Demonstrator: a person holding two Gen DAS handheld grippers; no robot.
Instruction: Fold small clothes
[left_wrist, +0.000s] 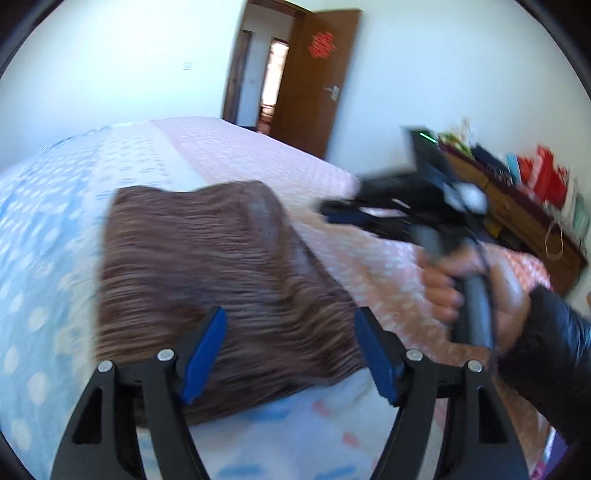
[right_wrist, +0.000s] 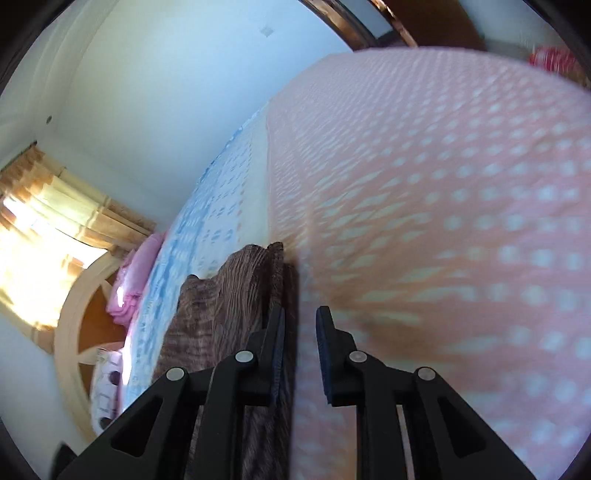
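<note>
Left wrist view: left gripper (left_wrist: 291, 354) gapes wide over the brown ribbed garment (left_wrist: 207, 266); right gripper (right_wrist: 300, 354), slightly parted, grips nothing.

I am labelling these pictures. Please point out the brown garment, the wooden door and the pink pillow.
brown garment (left_wrist: 207, 273): left wrist view, middle of the striped cloth on the bed.
wooden door (left_wrist: 314, 92): left wrist view, middle of the open door leaf.
pink pillow (right_wrist: 135, 273): right wrist view, its side near the headboard.
</note>
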